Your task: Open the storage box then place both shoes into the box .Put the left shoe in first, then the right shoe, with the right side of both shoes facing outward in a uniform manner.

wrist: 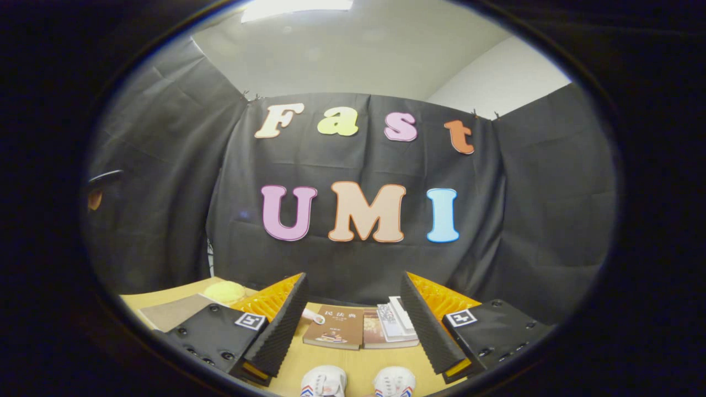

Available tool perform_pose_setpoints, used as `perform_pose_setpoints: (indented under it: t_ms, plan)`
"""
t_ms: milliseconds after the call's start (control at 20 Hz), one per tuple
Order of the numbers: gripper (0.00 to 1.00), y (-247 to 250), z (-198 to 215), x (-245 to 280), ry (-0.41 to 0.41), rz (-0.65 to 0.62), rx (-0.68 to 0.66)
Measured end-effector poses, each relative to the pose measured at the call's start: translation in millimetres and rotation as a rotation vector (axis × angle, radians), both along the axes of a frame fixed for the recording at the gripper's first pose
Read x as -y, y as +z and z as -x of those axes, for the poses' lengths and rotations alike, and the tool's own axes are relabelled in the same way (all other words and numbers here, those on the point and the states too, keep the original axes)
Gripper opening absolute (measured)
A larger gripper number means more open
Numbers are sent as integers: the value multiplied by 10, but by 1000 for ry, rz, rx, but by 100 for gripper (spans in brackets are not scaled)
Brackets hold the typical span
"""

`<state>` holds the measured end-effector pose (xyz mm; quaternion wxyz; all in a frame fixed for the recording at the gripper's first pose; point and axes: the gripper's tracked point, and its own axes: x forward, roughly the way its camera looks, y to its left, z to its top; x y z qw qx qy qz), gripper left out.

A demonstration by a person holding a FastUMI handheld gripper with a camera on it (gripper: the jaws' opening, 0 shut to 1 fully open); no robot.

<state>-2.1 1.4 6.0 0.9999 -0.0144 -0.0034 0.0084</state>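
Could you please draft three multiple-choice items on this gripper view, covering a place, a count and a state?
1. Where do the books lie?
A. on the table beyond the fingers
B. clamped between the fingers
C. on top of the shoes

2. How many white shoes show between the fingers?
A. one
B. two
C. four

3. How is the gripper set?
A. shut on a shoe
B. shut on a book
C. open, holding nothing

Answers: 1 A, the books rest on the table against the booth wall; 2 B, two toes lie side by side; 3 C, the fingers stand wide apart and touch nothing.
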Motion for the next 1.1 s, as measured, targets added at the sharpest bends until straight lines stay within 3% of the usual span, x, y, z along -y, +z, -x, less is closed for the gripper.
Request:
perform_pose_setpoints:
  t_ms: [1100]
  plan:
    - [100, -10, 185, 183, 5, -21, 1]
